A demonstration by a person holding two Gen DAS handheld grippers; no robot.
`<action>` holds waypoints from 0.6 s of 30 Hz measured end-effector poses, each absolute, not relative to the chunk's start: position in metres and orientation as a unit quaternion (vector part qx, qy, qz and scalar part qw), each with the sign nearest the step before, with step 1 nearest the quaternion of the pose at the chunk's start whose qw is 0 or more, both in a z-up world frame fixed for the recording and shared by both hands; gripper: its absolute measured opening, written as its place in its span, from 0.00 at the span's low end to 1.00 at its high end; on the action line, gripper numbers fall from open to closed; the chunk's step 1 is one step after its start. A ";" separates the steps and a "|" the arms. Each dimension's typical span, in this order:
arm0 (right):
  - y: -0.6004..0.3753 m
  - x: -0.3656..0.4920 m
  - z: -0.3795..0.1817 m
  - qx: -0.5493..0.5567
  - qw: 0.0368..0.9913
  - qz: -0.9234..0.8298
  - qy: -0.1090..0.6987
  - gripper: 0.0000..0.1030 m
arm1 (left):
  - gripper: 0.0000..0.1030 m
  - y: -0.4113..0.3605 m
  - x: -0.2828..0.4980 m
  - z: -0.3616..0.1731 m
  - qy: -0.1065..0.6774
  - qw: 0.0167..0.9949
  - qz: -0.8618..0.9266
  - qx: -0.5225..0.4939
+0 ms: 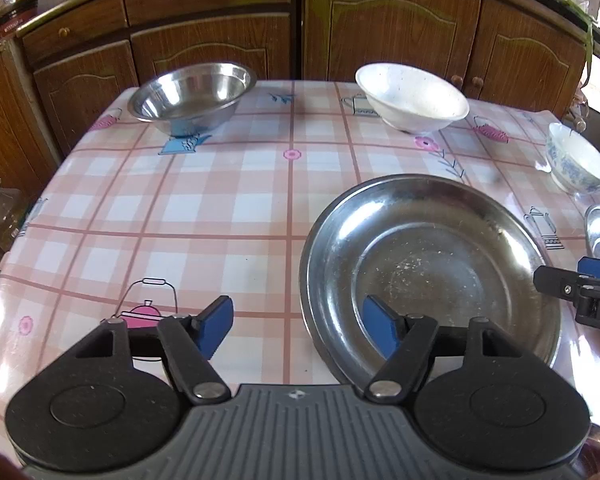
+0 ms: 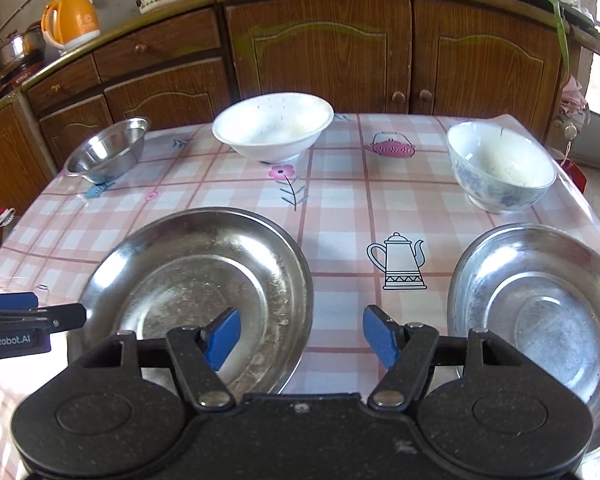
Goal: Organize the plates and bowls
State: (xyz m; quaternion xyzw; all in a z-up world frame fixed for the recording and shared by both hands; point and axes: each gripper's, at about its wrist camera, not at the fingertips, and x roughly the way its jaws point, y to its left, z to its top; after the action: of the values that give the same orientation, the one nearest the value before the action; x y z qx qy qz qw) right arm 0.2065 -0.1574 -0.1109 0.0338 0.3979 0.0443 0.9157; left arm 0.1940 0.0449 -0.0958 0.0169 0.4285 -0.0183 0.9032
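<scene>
Left gripper (image 1: 298, 330) spread, straddling big plate (image 1: 432, 264) rim, empty. Right gripper (image 2: 300, 338) spread, empty, above table (image 2: 340, 208) between big plate and small plate (image 2: 540, 312).

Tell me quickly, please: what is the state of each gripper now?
Left gripper: open, holding nothing.
Right gripper: open, holding nothing.
</scene>
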 end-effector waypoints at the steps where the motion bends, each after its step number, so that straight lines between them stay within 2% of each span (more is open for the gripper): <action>1: -0.158 0.210 -0.114 0.035 0.914 0.044 0.402 0.78 | 0.66 0.045 0.198 -0.099 0.433 0.901 -0.018 0.017; 6: -0.164 0.224 -0.129 0.061 0.907 0.045 0.414 0.77 | 0.52 0.045 0.213 -0.110 0.448 0.893 -0.031 0.011; 8: -0.165 0.228 -0.135 0.071 0.902 0.054 0.422 0.77 | 0.40 0.044 0.219 -0.115 0.453 0.891 -0.032 0.012; 10: -0.162 0.230 -0.139 0.074 0.902 0.060 0.421 0.77 | 0.36 0.044 0.223 -0.118 0.451 0.892 -0.039 0.003; 11: -0.161 0.231 -0.139 0.072 0.903 0.061 0.419 0.74 | 0.31 0.043 0.224 -0.117 0.449 0.892 -0.042 0.003; 13: -0.158 0.234 -0.139 0.070 0.905 0.060 0.415 0.52 | 0.27 0.040 0.228 -0.117 0.447 0.893 -0.049 0.004; 14: -0.158 0.235 -0.139 0.073 0.905 0.061 0.414 0.35 | 0.25 0.039 0.229 -0.117 0.444 0.895 -0.049 0.005; 18: -0.154 0.238 -0.136 0.071 0.910 0.055 0.406 0.31 | 0.23 0.041 0.232 -0.117 0.442 0.896 -0.050 -0.002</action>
State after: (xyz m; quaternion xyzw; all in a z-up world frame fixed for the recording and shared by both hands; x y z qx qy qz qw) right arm 0.2376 -0.1544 -0.1360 0.0712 0.4056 0.0553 0.9096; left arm 0.2321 0.0406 -0.1168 -0.0016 0.4418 -0.0504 0.8957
